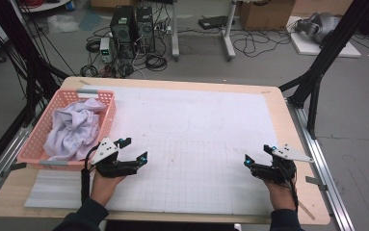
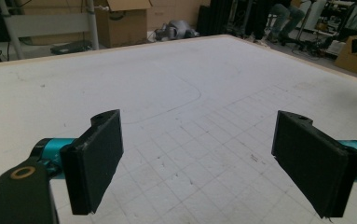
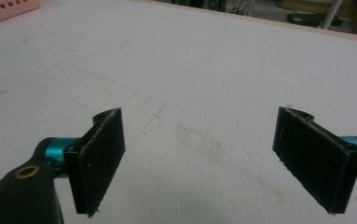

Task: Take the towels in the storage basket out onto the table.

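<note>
— Two hand-held grippers, what state?
— Left hand-held gripper (image 1: pixel 133 148) and right hand-held gripper (image 1: pixel 256 154) both released, nothing between their jaws, over the worktop (image 1: pixel 211 125).
— The cloth (image 1: pixel 73 127)?
— Crumpled in the pink basket (image 1: pixel 37 137), just beside the left one.

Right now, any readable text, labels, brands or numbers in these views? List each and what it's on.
None readable.
Mat: pencilled grid and outline only, no writing.
Pink basket and white cloth: no label or print.
Cardboard boxes: any marking too blurred to read.
Black units on floor: too small to read.
</note>
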A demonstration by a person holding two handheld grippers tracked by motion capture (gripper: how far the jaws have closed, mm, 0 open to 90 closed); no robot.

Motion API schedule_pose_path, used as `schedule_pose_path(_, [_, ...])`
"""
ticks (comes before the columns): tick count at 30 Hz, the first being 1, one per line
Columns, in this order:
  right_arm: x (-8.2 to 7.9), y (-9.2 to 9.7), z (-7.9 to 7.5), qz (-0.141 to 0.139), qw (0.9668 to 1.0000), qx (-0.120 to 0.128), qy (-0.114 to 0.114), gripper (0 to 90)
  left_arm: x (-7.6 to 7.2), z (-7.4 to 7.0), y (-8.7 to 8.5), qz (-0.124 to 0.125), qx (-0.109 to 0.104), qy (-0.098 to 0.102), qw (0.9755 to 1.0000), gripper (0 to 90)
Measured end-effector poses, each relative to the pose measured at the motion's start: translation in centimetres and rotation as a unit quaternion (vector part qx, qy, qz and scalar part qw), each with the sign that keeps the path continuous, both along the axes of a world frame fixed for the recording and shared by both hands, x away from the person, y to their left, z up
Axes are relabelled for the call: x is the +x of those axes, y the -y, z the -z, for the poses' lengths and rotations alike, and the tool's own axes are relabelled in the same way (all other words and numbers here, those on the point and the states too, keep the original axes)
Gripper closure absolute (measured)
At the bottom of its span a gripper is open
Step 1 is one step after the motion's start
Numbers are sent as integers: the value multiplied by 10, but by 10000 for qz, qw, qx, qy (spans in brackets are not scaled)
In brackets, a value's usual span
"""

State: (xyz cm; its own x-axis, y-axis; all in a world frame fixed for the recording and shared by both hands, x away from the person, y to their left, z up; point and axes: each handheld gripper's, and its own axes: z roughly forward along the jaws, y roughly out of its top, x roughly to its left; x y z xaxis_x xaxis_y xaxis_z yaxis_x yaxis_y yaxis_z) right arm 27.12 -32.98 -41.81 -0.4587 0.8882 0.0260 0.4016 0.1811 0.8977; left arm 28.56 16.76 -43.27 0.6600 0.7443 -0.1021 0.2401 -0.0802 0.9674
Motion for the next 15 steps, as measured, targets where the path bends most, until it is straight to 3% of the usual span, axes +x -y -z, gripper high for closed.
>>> schedule_pose_path(11, [-3,5,2,20,9999,131,-3,155,-3,-1,1,-43,-25,21,10000,170])
schedule_pose_path(15, [-4,4,3,-25,10000,59,-28,155,-1,-2,1,-4,-96,2,10000,170])
